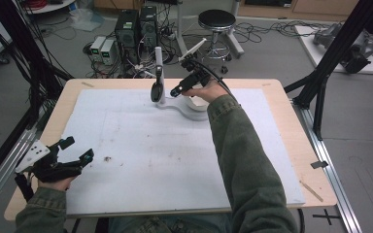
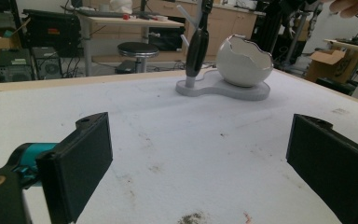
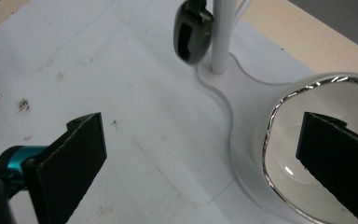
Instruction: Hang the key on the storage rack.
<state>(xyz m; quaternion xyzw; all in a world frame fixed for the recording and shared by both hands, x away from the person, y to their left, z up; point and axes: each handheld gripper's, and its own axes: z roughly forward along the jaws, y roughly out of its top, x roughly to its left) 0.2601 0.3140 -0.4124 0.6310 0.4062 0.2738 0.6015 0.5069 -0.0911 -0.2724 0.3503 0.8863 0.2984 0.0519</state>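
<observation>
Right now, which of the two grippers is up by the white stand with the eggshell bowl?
The right gripper, open, hovering at the far edge beside the eggshell bowl and the dark object hanging on the post. The left gripper sits apart at the near left corner.

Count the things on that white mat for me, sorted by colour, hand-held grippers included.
White: 2, the jagged-rimmed white eggshell-shaped bowl and the flat white stand with an upright post under it.
Dark: 1, the glossy dark spoon-like piece hanging at the post.
Black: 2, the left gripper and right gripper, both with jaws apart and empty.
Total: 5.
</observation>
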